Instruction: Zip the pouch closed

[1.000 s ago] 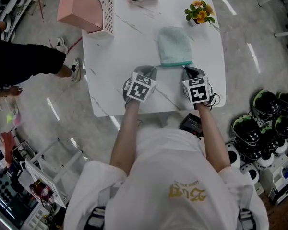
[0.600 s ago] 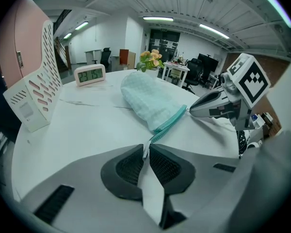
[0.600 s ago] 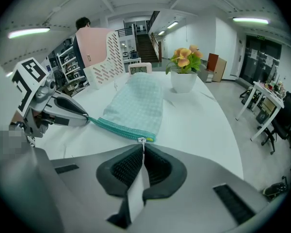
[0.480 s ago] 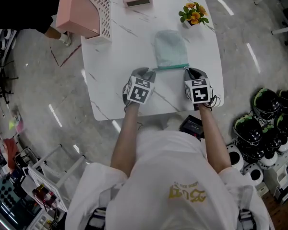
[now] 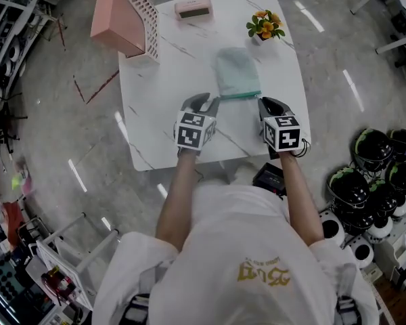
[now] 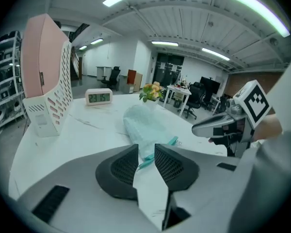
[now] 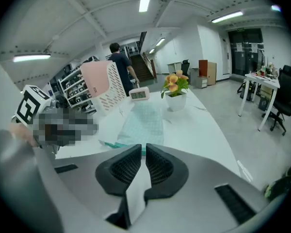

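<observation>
The left hand-held gripper (image 6: 146, 152) had just been opening, its jaws apart and empty. The right hand-held gripper (image 7: 143, 152) had just parted to a narrow, empty gap. Both hovered at the near, teal-zippered edge of the pale green pouch (image 5: 237, 73), which lay flat on the white marble table (image 5: 162, 80) near potted flowers (image 5: 264, 24).

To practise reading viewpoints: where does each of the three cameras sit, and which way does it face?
Head view: on the person's head, facing steeply down at table, pouch, both forearms, left gripper and right gripper.
Left gripper view: on the left gripper, facing the pouch past its just-opened, empty jaws.
Right gripper view: likewise; jaws just opened slightly, empty.
Both gripper views share pouch and clock.
</observation>
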A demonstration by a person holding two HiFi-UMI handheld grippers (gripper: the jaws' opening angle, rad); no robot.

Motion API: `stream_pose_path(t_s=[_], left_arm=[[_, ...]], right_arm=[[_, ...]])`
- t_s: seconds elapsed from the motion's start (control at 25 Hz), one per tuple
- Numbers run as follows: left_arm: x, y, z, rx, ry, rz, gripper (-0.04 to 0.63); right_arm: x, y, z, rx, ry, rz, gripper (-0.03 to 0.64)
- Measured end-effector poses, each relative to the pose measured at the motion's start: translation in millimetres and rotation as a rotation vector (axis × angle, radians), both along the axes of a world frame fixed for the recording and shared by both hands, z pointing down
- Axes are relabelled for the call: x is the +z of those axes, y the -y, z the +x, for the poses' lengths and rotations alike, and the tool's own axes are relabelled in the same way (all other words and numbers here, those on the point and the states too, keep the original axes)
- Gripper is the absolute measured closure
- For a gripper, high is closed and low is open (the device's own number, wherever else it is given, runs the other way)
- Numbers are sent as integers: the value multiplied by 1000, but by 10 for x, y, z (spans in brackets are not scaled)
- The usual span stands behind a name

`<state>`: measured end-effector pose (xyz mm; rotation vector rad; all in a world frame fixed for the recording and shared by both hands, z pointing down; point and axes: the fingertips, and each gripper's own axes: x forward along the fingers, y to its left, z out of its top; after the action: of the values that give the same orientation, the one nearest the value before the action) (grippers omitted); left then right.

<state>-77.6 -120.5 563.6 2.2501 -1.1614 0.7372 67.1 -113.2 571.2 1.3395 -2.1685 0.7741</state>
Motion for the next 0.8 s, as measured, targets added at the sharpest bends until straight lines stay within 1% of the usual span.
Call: stream_pose_path(t_s=[0.12,0.2,0.32,0.4,0.56,0.72,0.8], left_arm=[[-292,-32,50,-27,-76,53,490],[-440,-74,68,-28,-88,90,519],[-609,-129,60,-37,-110,128,550],[-740,-143,44,-49,-136,150,561],[-1035,-243,9,-68,-170,206,577],[-1281,-337,-7,-85,-194,273,578],[-1355,-365,-8,-87,-195,297,578]], right_arm=[[-277,-44,-30,12,37,71,588],[-440,-76,-42,23,66,107,601],[-613,-151,-78,17,122,129,604],[-711,-191,-69,20,130,151,604],[-918,-320,-78,17,146,198,604],[-1134,-395,-50,52,191,253,604],[-1181,-420,-38,47,166,276,604]])
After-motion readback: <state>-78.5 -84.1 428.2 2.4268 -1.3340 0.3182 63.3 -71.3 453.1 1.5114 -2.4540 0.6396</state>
